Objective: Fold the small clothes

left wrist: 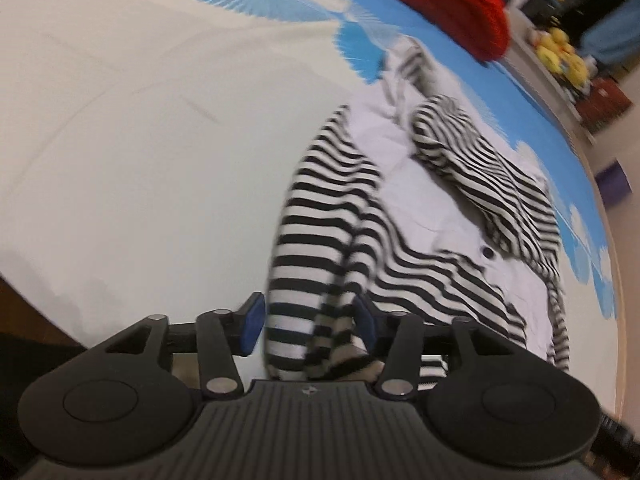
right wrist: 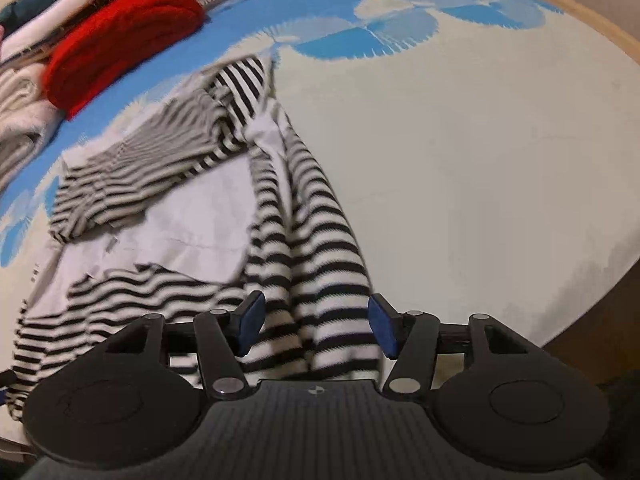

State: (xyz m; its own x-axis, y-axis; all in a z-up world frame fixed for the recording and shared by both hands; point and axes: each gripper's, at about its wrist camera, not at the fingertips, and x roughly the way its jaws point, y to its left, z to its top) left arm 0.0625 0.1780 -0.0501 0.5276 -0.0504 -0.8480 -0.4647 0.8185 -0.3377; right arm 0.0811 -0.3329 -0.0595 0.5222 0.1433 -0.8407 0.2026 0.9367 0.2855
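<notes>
A small black-and-white striped garment with a white panel (left wrist: 404, 216) lies crumpled on a cream and blue table cover. In the left wrist view, striped fabric runs up between the blue pads of my left gripper (left wrist: 310, 322), whose jaws stand apart around it. In the right wrist view the same garment (right wrist: 192, 216) spreads to the left, and a striped edge passes between the pads of my right gripper (right wrist: 316, 326), whose jaws are wide apart. Neither gripper is pressed shut on the cloth.
A folded red knit (right wrist: 120, 36) lies at the far side on the blue border, beside a stack of pale folded clothes (right wrist: 20, 100). The cover (left wrist: 140, 140) is a broad cream area. Yellow toys (left wrist: 560, 52) sit on a shelf beyond the table's wooden edge (right wrist: 580, 16).
</notes>
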